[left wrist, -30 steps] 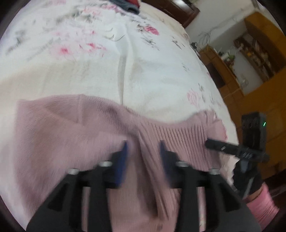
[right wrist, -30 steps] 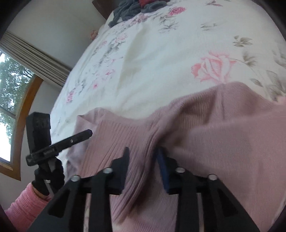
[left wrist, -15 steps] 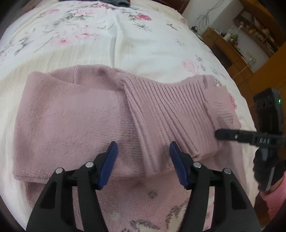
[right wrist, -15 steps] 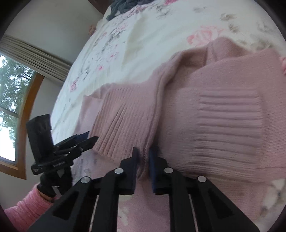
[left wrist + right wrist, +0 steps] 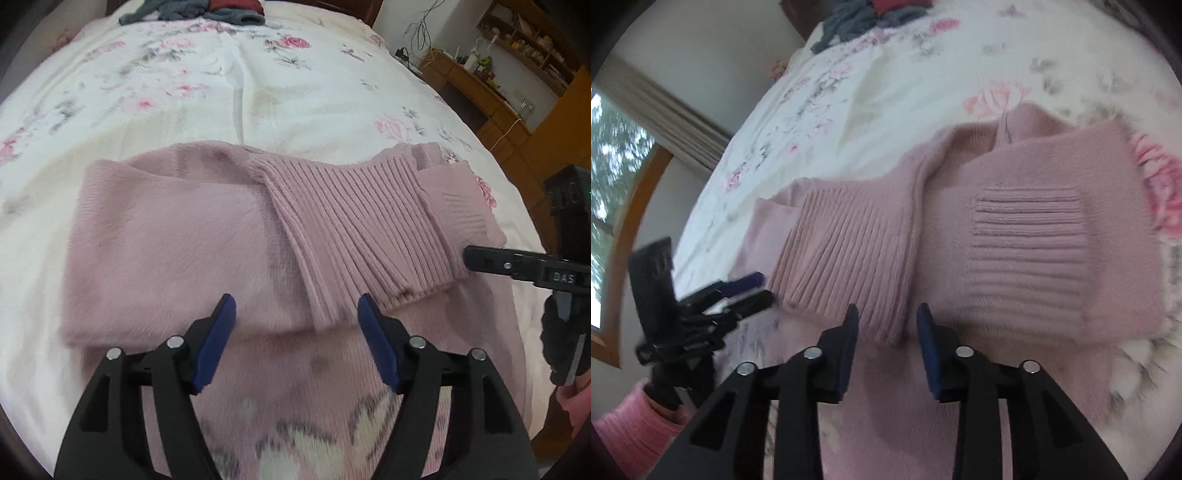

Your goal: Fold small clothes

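A pink knitted sweater (image 5: pixel 177 251) (image 5: pixel 1027 236) lies on the floral bedsheet (image 5: pixel 221 85), its ribbed hem (image 5: pixel 369 229) (image 5: pixel 846 251) folded over onto its body. My left gripper (image 5: pixel 295 314) hovers open just in front of the folded edge, nothing between its blue pads (image 5: pixel 221 332). My right gripper (image 5: pixel 886 317) is also open, with the fold's lower edge lying just ahead of its gap. In the left wrist view the right gripper (image 5: pixel 480 258) shows at the right, beside the hem. The left gripper (image 5: pixel 750 291) appears at the left of the right wrist view.
A heap of grey and red clothes (image 5: pixel 207 9) (image 5: pixel 864 14) lies at the far end of the bed. Wooden furniture (image 5: pixel 491 88) stands past the bed's right side. A window with a curtain (image 5: pixel 639 122) is on the left. A pink sleeve (image 5: pixel 631 432) holds the left gripper.
Both grippers carried the hem forward and laid it over the sweater, then let go. The right gripper went from shut on the fabric to open; both drew back a little.
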Motion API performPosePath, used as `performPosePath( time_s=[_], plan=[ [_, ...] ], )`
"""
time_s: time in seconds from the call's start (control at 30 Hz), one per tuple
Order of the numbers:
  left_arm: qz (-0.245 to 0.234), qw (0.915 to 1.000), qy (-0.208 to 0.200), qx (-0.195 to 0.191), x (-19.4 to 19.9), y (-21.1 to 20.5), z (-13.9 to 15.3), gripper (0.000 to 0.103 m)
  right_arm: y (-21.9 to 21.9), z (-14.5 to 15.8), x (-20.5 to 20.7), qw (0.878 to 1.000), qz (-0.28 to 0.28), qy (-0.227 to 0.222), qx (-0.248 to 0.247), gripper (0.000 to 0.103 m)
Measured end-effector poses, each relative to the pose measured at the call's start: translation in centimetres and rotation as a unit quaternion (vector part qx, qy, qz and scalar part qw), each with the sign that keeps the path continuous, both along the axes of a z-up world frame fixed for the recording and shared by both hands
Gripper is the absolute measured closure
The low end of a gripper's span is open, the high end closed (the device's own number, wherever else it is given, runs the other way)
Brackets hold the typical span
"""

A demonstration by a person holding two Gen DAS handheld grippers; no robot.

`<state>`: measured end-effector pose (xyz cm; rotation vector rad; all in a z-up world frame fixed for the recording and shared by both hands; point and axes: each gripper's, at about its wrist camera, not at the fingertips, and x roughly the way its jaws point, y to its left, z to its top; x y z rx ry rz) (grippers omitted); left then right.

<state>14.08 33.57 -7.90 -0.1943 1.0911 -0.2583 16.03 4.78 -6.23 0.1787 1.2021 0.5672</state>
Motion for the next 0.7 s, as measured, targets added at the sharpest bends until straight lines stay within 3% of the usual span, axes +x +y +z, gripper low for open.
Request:
performPosePath(
  time_s=[0.27, 0.5, 0.63, 0.7],
  plan=[
    [0.011, 0.9988, 0.039, 0.029, -8.2, 0.9, 2.2, 0.025, -1.7, 3.9, -9.8, 0.998, 0.021, -0.047, -0.038, 0.05],
    [0.071, 0.9907, 0.089, 0.075, -19.4, 5.1, 3.0, 0.022, -5.4, 4.5, -19.3, 0.999, -0.002, -0.008, -0.054, 0.041],
    [0.092, 0.9862, 0.092, 0.103, -23.5, 6.3, 3.2, 0.017, -7.7, 5.0, -24.0, 0.996, -0.036, -0.016, -0.077, 0.031],
    [0.104, 0.9876, 0.07, 0.095, -25.3, 6.8, 3.3, 0.013, -8.4, 5.6, -25.6, 0.996, -0.051, -0.026, -0.067, 0.024]
  ],
)
